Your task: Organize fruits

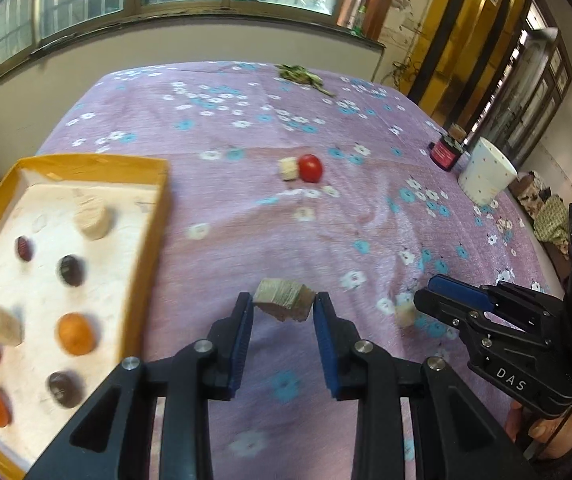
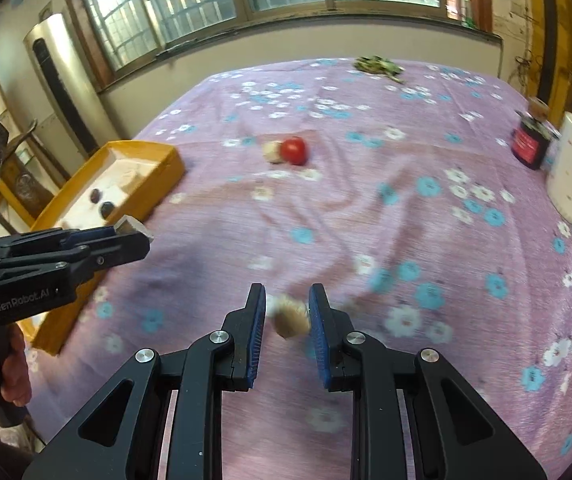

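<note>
Fruits are spread between a yellow-rimmed tray (image 1: 154,216) at the left of the bed and the flowered purple sheet (image 1: 270,240). Both grippers carry one. The left gripper (image 1: 284,308) is clamped on a pale, cube-like chunk (image 1: 284,300), lifted clear of the sheet; the right gripper (image 2: 287,312) is closed on a small tan piece (image 2: 291,320), blurred so its kind is hard to tell. Both point steeply down over the cloth, and each shows in the other's camera from the side, with part of a person's hand (image 1: 541,428) under the right one.

In the tray lie three orange fruits (image 1: 76,334), three dark round ones (image 1: 70,270) and two pale chunks (image 1: 93,220), all softened by blur; the tray's near and left edges are cut off by the lens, and in the right wrist view most of it hides behind the left gripper.

A red tomato (image 1: 310,168) sits mid-bed, touching another pale piece (image 1: 289,169). At the right edge stand a white spotted cup (image 1: 485,176) and a dark jar (image 1: 445,154) just beside it. Some green sprigs (image 1: 301,76) lie at the far end.
</note>
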Motion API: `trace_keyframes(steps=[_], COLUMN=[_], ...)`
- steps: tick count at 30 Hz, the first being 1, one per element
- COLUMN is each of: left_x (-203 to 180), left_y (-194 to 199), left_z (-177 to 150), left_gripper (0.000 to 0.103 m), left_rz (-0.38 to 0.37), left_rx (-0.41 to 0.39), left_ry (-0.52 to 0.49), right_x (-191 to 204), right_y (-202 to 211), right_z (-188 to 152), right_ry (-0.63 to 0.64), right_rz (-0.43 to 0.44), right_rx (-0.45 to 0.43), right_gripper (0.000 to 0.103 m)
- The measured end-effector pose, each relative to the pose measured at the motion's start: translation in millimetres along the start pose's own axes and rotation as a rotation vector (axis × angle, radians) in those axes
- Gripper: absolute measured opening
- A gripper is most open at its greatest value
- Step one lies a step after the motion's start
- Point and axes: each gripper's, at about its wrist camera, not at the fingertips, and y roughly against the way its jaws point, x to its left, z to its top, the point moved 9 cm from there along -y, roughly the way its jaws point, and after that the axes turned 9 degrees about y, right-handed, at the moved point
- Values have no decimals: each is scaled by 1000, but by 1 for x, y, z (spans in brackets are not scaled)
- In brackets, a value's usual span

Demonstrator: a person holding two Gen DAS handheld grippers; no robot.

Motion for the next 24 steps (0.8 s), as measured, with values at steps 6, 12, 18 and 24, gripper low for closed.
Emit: trace_keyframes(steps=[6, 12, 18, 24], left_x=[49, 107, 152, 153], left_y=[27, 48, 65, 80], left_z=[2, 7, 5, -7], left_gripper=[34, 34, 34, 34], left_rz=[38, 99, 140, 125], left_rx=[-35, -61, -70, -71], left_ry=[58, 127, 172, 149], right_x=[47, 91, 111, 48], right_y=[-8, -20, -33, -12], right_z=[24, 44, 41, 24], right_ry=[54, 105, 153, 79], right_rz=[46, 89, 84, -60], right_rx=[-11, -21, 5, 12], right_gripper=[22, 22, 22, 32])
